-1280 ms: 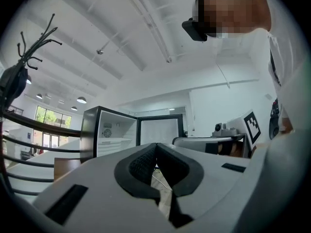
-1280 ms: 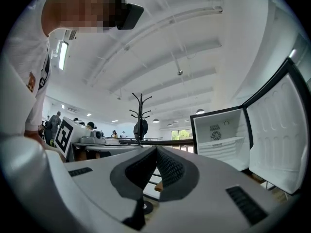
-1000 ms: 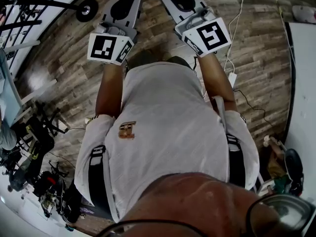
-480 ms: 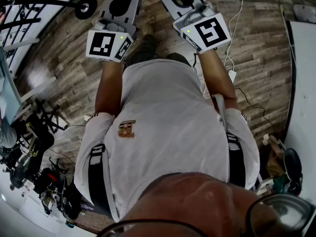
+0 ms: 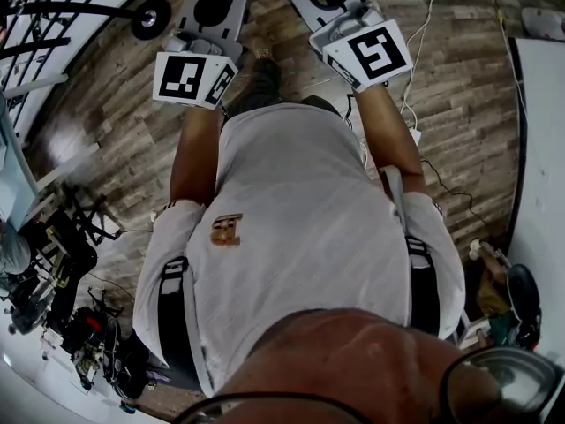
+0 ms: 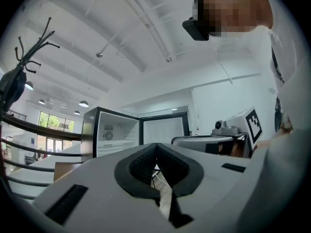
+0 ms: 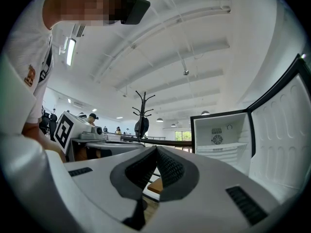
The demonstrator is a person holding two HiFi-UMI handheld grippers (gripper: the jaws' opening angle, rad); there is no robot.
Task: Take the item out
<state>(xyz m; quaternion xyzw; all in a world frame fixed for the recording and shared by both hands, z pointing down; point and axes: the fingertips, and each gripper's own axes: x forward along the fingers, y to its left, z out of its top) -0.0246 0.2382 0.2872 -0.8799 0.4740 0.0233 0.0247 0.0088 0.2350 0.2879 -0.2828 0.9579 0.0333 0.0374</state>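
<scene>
Left gripper and right gripper edged forward, jaws together, open fridge beyond.

The open fridge stands ahead, its door swung to the right. A coat stand stands left of it. A cable lies on the floor, right.

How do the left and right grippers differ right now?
The left gripper sees the open fridge mostly left of its jaws; the right gripper sees it to the right. The left gripper's cube carries a different marker pattern from the right gripper's cube. Both are shut with nothing between the jaws.
</scene>
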